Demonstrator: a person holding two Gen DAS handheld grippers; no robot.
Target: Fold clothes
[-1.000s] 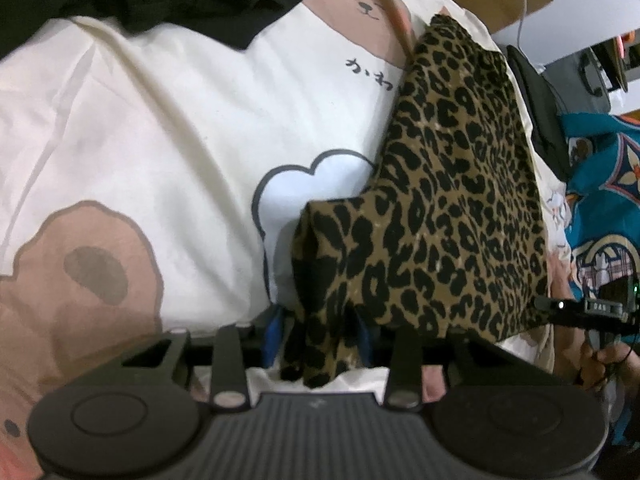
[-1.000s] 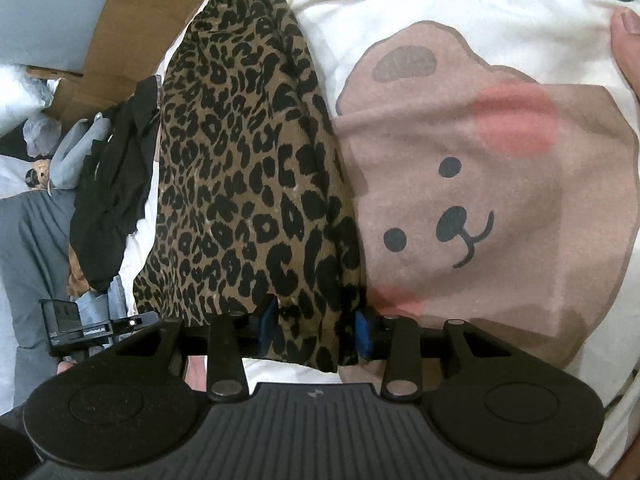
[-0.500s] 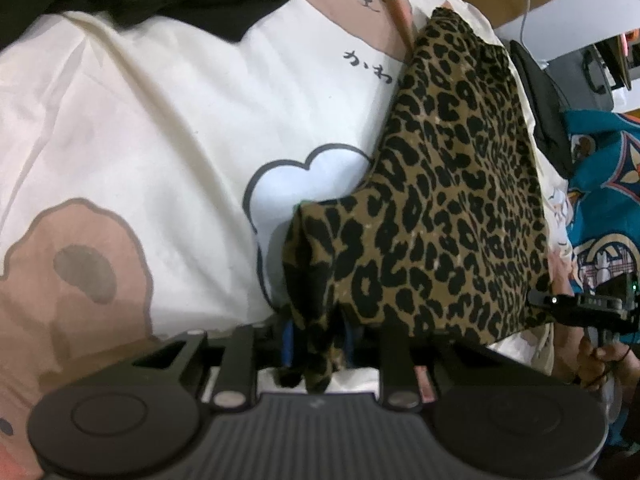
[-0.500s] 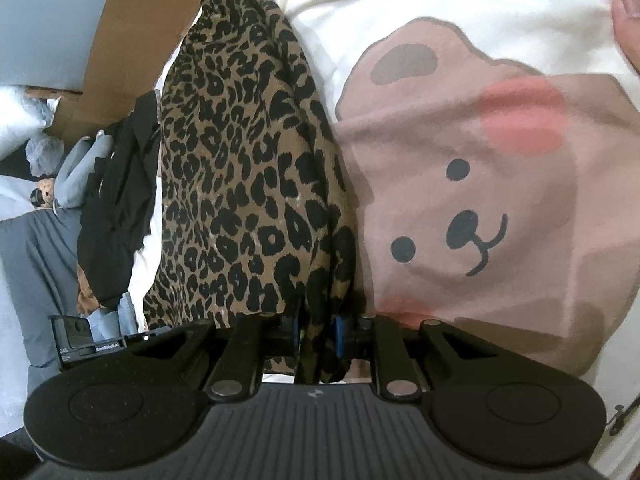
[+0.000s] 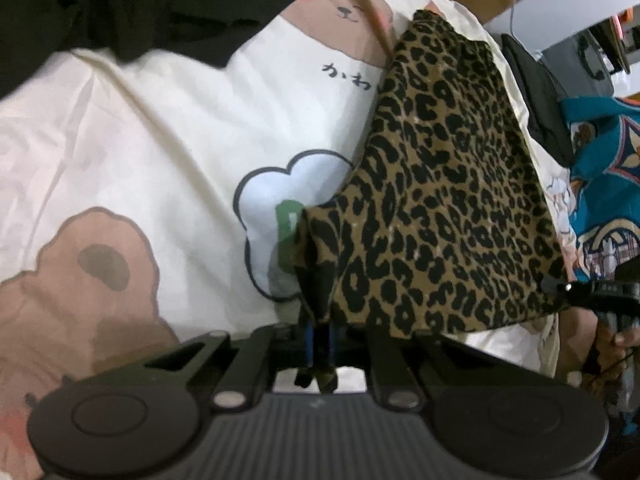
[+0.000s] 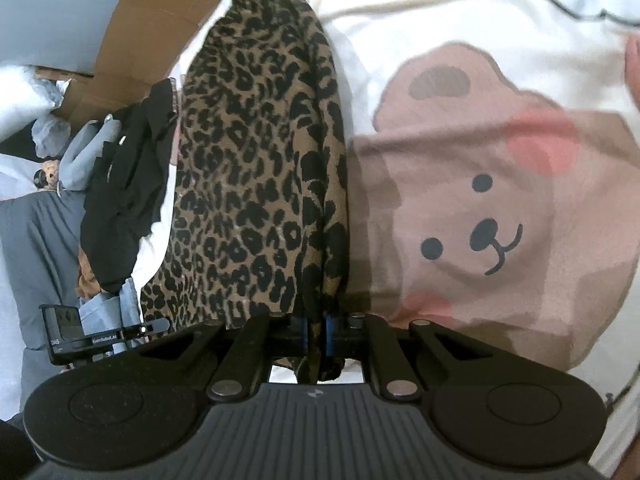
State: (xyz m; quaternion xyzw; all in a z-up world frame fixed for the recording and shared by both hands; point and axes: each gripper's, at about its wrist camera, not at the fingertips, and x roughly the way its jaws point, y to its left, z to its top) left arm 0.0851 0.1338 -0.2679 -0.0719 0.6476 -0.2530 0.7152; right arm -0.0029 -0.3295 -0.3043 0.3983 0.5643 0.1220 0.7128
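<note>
Both wrist views look closely forward over their own fingers, toward twelve o'clock, sharing the leopard-print garment point(image 5: 448, 208) point(image 6: 256, 184) on the bear-print sheet point(image 5: 160, 152) point(image 6: 480, 184).

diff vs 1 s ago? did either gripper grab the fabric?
Both did. The left gripper and right gripper went from open around the near edge of the leopard-print cloth to shut on it, lifting that edge slightly. The far end of the cloth and the bear-print sheet stayed put.
</note>
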